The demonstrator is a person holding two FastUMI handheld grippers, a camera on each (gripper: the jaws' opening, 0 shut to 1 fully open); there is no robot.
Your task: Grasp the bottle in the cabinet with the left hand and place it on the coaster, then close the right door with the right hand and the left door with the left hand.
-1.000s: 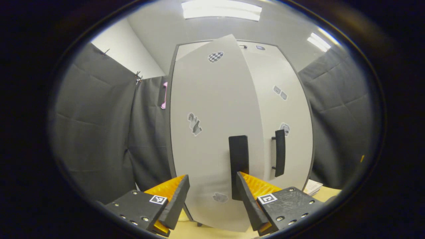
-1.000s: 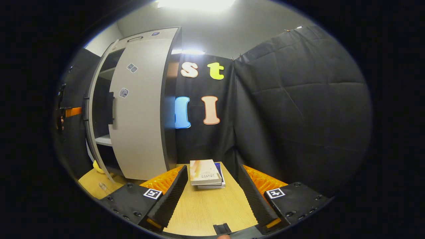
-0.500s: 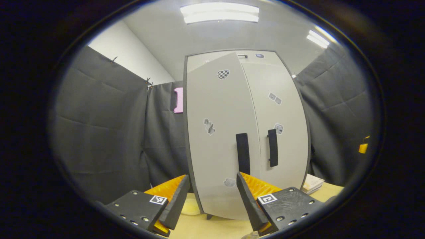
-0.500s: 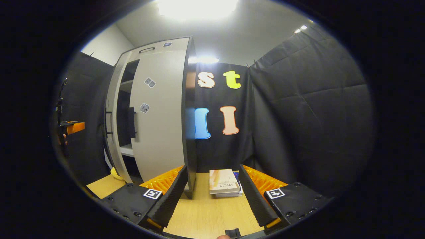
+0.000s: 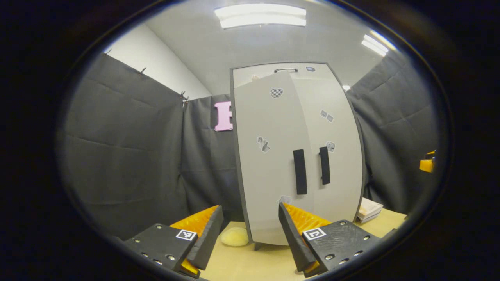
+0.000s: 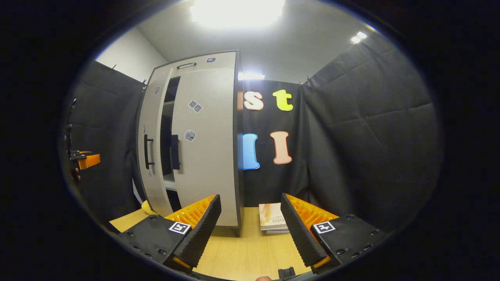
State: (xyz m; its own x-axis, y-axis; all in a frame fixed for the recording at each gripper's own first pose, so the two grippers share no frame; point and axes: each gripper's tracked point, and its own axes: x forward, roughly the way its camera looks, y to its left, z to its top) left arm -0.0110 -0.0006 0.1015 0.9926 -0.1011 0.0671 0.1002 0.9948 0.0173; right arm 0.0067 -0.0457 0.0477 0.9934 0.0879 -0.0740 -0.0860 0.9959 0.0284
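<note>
Both grippers stand with fingers apart and nothing between them. Left gripper faces the tall grey two-door cabinet, well apart from it. Left door, with its black bar handle, is ajar: the right gripper view shows a dark gap with shelves behind it. Right door looks flush. Right gripper hangs low over the light wood table, near a stack of books, idle. Bottle and coaster: cannot tell where. Pale yellow round object lies beside the cabinet's foot. Judgement: left door not fully shut.

Bright ceiling lights glare overhead, sharp focus centrally, fisheye bending and darkening toward the edges
</note>
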